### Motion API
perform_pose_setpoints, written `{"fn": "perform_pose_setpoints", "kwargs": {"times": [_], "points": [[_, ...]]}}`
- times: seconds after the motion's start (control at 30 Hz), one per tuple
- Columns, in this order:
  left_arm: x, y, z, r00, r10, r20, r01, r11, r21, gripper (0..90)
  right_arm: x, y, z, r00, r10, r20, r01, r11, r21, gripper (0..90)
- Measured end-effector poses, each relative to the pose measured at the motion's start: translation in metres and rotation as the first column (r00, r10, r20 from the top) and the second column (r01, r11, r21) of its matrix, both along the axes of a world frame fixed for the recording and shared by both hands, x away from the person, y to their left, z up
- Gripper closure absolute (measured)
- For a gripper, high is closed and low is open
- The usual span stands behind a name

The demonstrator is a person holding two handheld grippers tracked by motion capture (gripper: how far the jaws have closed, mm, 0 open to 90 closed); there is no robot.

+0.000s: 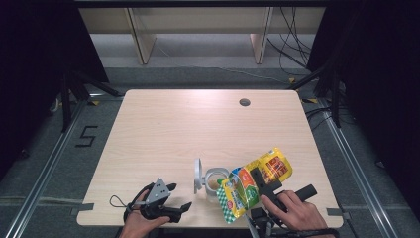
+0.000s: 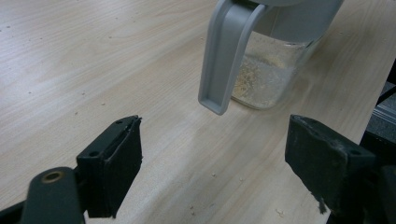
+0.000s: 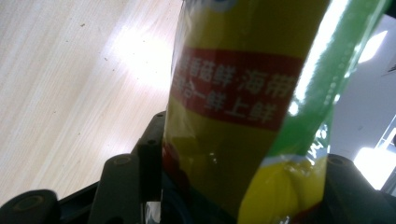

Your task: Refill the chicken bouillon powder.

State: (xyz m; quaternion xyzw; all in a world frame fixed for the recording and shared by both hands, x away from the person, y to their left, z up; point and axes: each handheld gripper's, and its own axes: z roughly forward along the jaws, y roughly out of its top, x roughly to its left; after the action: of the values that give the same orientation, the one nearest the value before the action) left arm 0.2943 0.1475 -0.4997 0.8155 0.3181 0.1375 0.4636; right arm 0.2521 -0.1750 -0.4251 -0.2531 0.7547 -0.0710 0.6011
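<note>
Light wood table (image 1: 163, 129), cable hole (image 1: 244, 102) at far edge, crumbs near the jar; grey floor, wooden shelving (image 1: 198, 25) behind. Left gripper (image 2: 212, 163) jaws wide, empty, facing glass jar (image 1: 216, 182) with hinged lid open. Right gripper (image 1: 261, 184) clamps yellow-green packet (image 1: 252, 186) tilted just beside the jar.

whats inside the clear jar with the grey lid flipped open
The jar holds a shallow layer of pale yellowish granules at its bottom; the rest looks empty. From above, the tilted packet covers part of the mouth, so nothing can be seen falling in.
</note>
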Motion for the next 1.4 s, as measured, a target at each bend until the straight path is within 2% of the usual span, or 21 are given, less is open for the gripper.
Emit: {"fn": "perform_pose_setpoints", "kwargs": {"times": [0.53, 0.6, 0.7, 0.73, 0.8, 0.83, 1.1, 1.13, 1.2, 1.23, 1.27, 1.33, 1.37, 1.4], "points": [[0.0001, 0.0000, 0.0000, 1.0000, 0.000, 0.000, 0.000, 1.0000, -0.001, 18.4, -0.0008, 0.0004, 0.0012, 1.0000, -0.001, 0.003, 0.001, 1.0000, -0.009, 48.8], [0.0004, 0.0012, 0.0006, 1.0000, -0.006, 0.002, 0.006, 0.9999, 0.016, 18.4, -0.0008, 0.0004, 0.0011, 1.0000, 0.002, 0.010, -0.002, 1.0000, 0.003, 48.8], [0.0003, 0.0010, 0.0005, 1.0000, -0.005, 0.002, 0.005, 0.9999, 0.014, 18.4, -0.0008, 0.0005, 0.0013, 1.0000, 0.002, 0.006, -0.002, 1.0000, 0.000, 48.8], [0.0000, 0.0000, 0.0000, 1.0000, 0.000, 0.001, 0.000, 1.0000, 0.000, 18.3, -0.0008, 0.0006, 0.0013, 1.0000, 0.002, 0.005, -0.002, 1.0000, -0.001, 48.8], [0.0001, 0.0000, 0.0001, 1.0000, 0.000, 0.001, 0.000, 1.0000, 0.000, 18.4, -0.0009, 0.0007, 0.0017, 1.0000, 0.003, 0.006, -0.003, 1.0000, -0.006, 48.8], [0.0004, 0.0013, 0.0006, 1.0000, -0.006, 0.003, 0.006, 0.9999, 0.016, 18.3, -0.0009, 0.0006, 0.0019, 1.0000, 0.002, 0.004, -0.002, 1.0000, -0.007, 48.8], [0.0001, 0.0000, 0.0000, 1.0000, 0.000, 0.001, 0.000, 1.0000, 0.000, 18.3, -0.0011, -0.0007, 0.0032, 1.0000, 0.002, 0.007, -0.002, 0.9999, -0.015, 48.8], [0.0001, 0.0000, 0.0000, 1.0000, 0.000, 0.000, 0.000, 1.0000, 0.000, 18.3, -0.0009, -0.0007, 0.0020, 1.0000, 0.004, 0.006, -0.004, 1.0000, 0.001, 48.9], [0.0002, 0.0000, -0.0001, 1.0000, 0.001, 0.001, -0.001, 1.0000, -0.001, 18.3, -0.0008, -0.0008, 0.0017, 1.0000, 0.006, 0.004, -0.006, 1.0000, 0.003, 48.9], [0.0004, 0.0005, 0.0001, 1.0000, -0.001, 0.002, 0.001, 1.0000, 0.005, 18.3, -0.0003, -0.0004, 0.0022, 0.9999, 0.014, 0.005, -0.014, 0.9999, -0.006, 48.8], [0.0004, 0.0003, 0.0000, 1.0000, 0.001, 0.001, -0.001, 1.0000, 0.002, 18.3, 0.0016, 0.0003, 0.0045, 0.9993, 0.036, 0.011, -0.035, 0.9984, -0.045, 48.9], [0.0002, -0.0003, -0.0002, 1.0000, 0.001, -0.002, -0.001, 1.0000, -0.005, 18.3, -0.0004, -0.0012, 0.0016, 1.0000, 0.003, 0.004, -0.003, 1.0000, -0.001, 48.9], [0.0005, 0.0006, 0.0001, 1.0000, -0.004, 0.001, 0.004, 0.9999, 0.012, 18.3, -0.0004, -0.0012, 0.0016, 1.0000, 0.002, 0.003, -0.002, 1.0000, -0.001, 48.9], [0.0005, 0.0004, 0.0000, 1.0000, -0.003, 0.001, 0.003, 0.9999, 0.010, 18.3, 0.0014, -0.0003, 0.0042, 0.9995, 0.030, 0.011, -0.029, 0.9987, -0.042, 48.9]]}}
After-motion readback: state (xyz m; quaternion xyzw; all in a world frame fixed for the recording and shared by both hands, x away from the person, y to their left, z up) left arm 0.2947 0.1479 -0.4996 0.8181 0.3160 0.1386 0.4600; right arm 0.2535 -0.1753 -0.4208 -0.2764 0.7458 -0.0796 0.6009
